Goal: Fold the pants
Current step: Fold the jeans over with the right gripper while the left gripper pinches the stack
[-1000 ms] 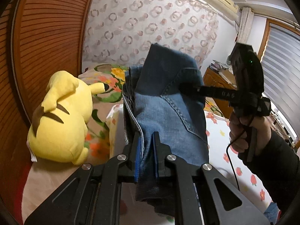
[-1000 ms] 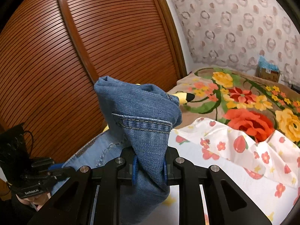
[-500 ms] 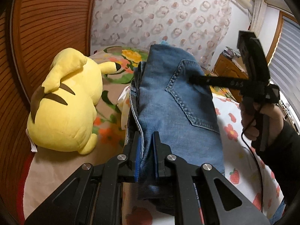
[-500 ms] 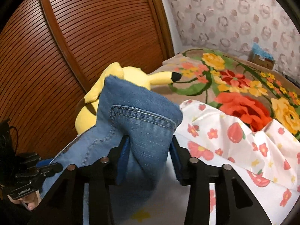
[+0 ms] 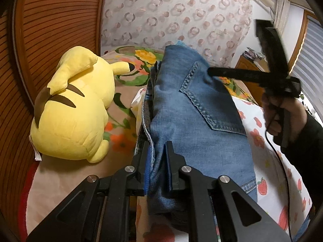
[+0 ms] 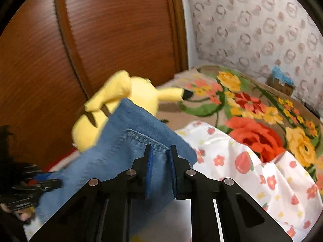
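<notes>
Home bedroom — floral bed (image 6: pixel 252 109), plush toy (image 5: pixel 72 109)

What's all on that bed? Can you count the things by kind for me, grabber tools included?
Jeans: 1
Yellow plush toy: 1
Bed covers: 2, a floral blanket and a white strawberry sheet
Grippers: 2, left gripper and right gripper, both clamped on the jeans
Total: 6

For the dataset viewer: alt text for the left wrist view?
The left tongs pinch a fold of blue jeans over a floral bed, while the right tongs reach their far end. A yellow Pikachu plush lies to the left.
</notes>
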Demonstrator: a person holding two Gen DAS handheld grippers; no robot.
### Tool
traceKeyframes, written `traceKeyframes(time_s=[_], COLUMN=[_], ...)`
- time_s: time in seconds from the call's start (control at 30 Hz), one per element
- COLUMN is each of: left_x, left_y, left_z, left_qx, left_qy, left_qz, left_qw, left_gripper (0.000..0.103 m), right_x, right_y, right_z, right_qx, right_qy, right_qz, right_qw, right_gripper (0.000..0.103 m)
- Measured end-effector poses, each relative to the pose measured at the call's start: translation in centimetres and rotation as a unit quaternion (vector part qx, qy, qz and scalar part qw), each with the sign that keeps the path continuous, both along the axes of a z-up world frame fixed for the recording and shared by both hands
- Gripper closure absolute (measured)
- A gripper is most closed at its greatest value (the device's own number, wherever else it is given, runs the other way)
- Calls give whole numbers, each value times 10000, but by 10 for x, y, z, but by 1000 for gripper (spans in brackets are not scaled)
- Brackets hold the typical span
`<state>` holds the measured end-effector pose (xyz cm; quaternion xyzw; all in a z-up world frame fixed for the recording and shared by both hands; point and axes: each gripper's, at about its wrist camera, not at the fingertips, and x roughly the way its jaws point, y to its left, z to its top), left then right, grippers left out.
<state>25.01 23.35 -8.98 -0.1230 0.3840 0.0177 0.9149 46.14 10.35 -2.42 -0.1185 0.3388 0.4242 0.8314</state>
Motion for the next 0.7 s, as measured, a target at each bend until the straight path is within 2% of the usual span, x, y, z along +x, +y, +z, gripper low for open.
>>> traceKeyframes(time_s=[0.1, 0.3, 0.6, 0.7], left_x=[0, -1, -11, -17], left_y=[1, -2, -4, -6], left_z=[-1, 4, 22, 29], left_qx=[-7, 73, 328, 371], left_qy=[8, 67, 11, -43], left_qz=[21, 100, 293, 328], left_qw=[10000, 9999, 9990, 9988], left_gripper=[89, 84, 84, 75], right_x=[11, 6, -51, -69], right_y=[16, 17, -23, -35], right_z=[-10, 10, 28, 36], right_qx=[-201, -208, 17, 89], right_qy=[115, 69, 78, 27], right_qz=[5, -170, -115, -83], right_qw=[9997, 9996, 9999, 9999], right_gripper=[87, 87, 87, 87])
